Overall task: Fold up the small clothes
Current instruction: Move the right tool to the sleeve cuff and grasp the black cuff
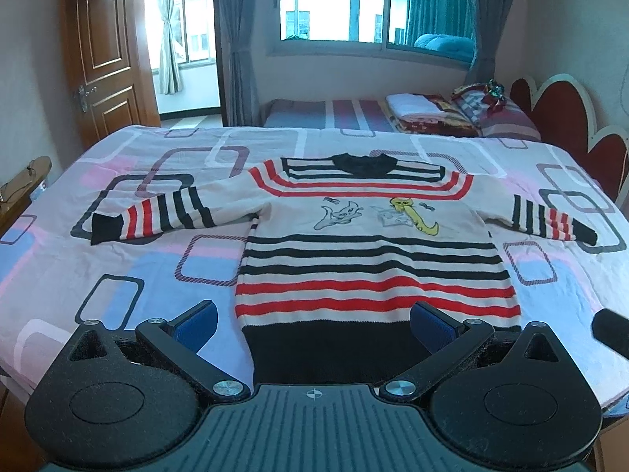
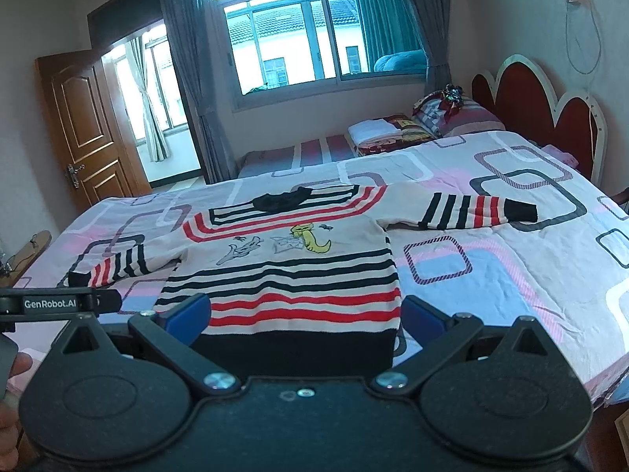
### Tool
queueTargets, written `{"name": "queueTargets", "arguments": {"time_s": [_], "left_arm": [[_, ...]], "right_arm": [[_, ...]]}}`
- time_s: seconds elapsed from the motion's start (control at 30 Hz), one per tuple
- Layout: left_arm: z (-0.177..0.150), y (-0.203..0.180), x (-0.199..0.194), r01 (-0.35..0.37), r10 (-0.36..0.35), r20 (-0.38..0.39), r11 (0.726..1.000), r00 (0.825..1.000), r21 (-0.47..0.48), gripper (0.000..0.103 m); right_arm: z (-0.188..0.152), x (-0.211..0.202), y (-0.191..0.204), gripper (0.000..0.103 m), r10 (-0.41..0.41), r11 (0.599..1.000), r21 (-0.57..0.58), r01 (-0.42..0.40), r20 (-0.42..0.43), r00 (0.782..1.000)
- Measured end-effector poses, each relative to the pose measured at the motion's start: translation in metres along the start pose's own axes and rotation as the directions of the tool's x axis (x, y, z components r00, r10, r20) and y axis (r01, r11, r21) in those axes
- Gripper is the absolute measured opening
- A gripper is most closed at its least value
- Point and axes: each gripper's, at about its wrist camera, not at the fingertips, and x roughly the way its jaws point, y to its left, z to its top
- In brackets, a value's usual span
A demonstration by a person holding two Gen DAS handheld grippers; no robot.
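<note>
On the near bed [image 1: 118,259], over a sheet printed with rounded rectangles in pink, blue and grey, a small striped sweater [image 1: 365,244] lies flat and face up, its black hem toward the cameras and its black collar on the far side. Both sleeves are spread out sideways, each ending in a black cuff, and two cartoon figures, one grey and one yellow, sit across the chest between bands of red and black stripes. Just short of the hem, the left gripper [image 1: 312,324] hangs with its jaws wide apart and nothing between them, the blue pads [image 1: 196,324] framing the hem's left half. Beside it, the right gripper [image 2: 304,320] is likewise spread wide and holds nothing, its jaws bracketing the hem's right half, the right pad near the garment's lower right corner. Neither gripper can be seen touching the cloth. Beyond this bed stands a second bed with folded bedding [image 1: 416,112], a red scalloped headboard [image 1: 566,118], a curtained window [image 1: 338,0] and an open wooden door [image 1: 104,63].
</note>
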Motion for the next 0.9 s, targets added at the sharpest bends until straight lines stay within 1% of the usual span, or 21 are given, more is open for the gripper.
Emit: {"name": "queueTargets", "arguments": {"time_s": [0.17, 0.37, 0.57, 0.73, 0.9], "left_arm": [[0.009, -0.006, 0.021, -0.009, 0.009, -0.008, 1.000, 1.000, 0.001, 0.103], [0.022, -0.016, 0.048, -0.002, 0.002, -0.022, 1.000, 1.000, -0.014, 0.103], [0.037, -0.027, 0.082, -0.004, 0.002, -0.052, 0.999, 0.999, -0.037, 0.103], [0.049, -0.042, 0.116, -0.034, 0.032, -0.067, 0.999, 0.997, -0.035, 0.103], [0.062, -0.056, 0.151, -0.036, 0.030, -0.091, 0.997, 0.995, -0.063, 0.103]], "right_arm": [[0.011, 0.016, -0.012, 0.102, -0.003, 1.000, 0.011, 0.003, -0.001, 1.000], [0.021, 0.039, -0.029, 0.102, -0.044, 0.999, 0.030, 0.043, 0.028, 0.999], [0.031, 0.072, -0.050, 0.102, -0.049, 0.998, 0.048, 0.048, 0.010, 0.999], [0.040, 0.104, -0.067, 0.098, -0.074, 0.997, 0.034, 0.074, -0.008, 0.997], [0.052, 0.139, -0.091, 0.093, -0.081, 0.996, 0.043, 0.083, -0.041, 0.996]]}}
